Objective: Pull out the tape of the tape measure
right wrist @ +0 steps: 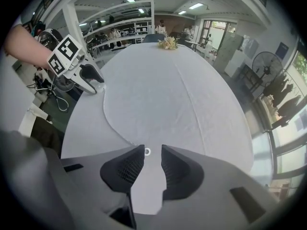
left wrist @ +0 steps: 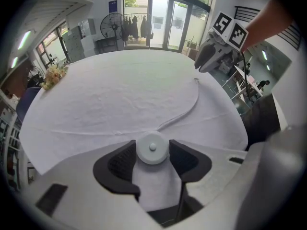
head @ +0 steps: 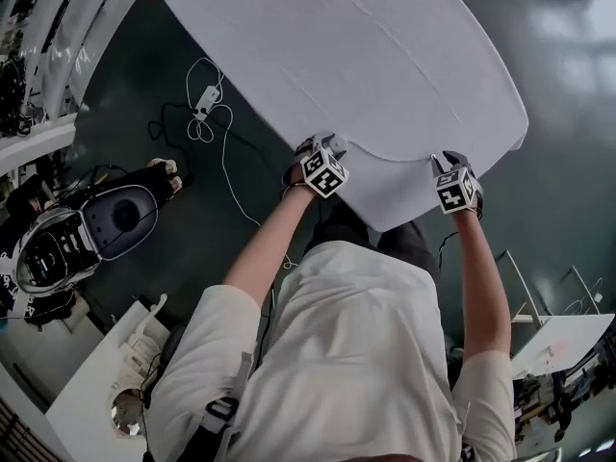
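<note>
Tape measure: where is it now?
In the left gripper view the round white tape measure sits gripped between the left gripper's jaws near the table's edge, its tape curving off to the right gripper.

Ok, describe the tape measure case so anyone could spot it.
On the big white table, look at the near edge, between the left gripper's fingers. The tape measure case is the round white disc with a centre button; a thin tape curves away from it.

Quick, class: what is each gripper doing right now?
Left gripper: closed on the round white tape measure.
Right gripper: open; the tape's end ring lies between its fingers, ungripped.
</note>
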Demonstrator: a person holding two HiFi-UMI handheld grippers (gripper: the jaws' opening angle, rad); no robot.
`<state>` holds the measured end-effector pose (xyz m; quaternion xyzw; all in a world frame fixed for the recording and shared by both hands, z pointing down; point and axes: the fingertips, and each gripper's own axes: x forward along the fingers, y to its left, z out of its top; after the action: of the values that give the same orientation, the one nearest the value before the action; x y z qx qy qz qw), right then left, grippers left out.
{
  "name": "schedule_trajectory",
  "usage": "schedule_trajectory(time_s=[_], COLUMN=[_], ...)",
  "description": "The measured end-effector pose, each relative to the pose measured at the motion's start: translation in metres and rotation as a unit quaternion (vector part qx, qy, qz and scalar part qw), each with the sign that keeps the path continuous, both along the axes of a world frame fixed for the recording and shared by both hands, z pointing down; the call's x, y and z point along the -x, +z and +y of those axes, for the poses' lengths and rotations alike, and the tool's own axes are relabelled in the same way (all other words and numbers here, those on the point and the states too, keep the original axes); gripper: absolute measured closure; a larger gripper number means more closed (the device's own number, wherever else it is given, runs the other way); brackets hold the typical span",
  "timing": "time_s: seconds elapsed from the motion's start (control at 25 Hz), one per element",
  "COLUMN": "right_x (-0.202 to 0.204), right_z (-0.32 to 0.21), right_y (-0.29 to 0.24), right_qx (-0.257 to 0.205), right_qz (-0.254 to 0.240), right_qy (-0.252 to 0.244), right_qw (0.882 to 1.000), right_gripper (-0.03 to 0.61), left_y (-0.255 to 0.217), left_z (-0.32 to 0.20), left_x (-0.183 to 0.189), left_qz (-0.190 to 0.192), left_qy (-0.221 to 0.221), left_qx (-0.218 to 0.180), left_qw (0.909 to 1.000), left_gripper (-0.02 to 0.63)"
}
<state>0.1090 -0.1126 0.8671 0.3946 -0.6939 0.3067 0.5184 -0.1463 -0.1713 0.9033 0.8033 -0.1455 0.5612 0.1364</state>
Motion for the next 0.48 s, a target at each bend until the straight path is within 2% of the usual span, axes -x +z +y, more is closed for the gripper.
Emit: schedule_trajectory(time_s=[0.32, 0.48], right_x=[0.008, 0.016], right_z=[-0.005, -0.007], right_y=[-0.052, -0.087], right_qx=[-0.045, -0.083], right_qz=[-0.019, -0.041], right_qy=[0.034, 0.048], right_qw=[0.998, 0.995], right_gripper=[0.451, 0.453], left_y=[-0.033, -0.062], left_z=[-0.011, -0.018], left_x=[0.007, 0.015], left_qz=[0.035, 0.067], left_qy=[-0.018, -0.048], left_qx=[-0.015, -0.025], left_qw=[0.9991, 0.9963], left_gripper=[0.391, 0.431])
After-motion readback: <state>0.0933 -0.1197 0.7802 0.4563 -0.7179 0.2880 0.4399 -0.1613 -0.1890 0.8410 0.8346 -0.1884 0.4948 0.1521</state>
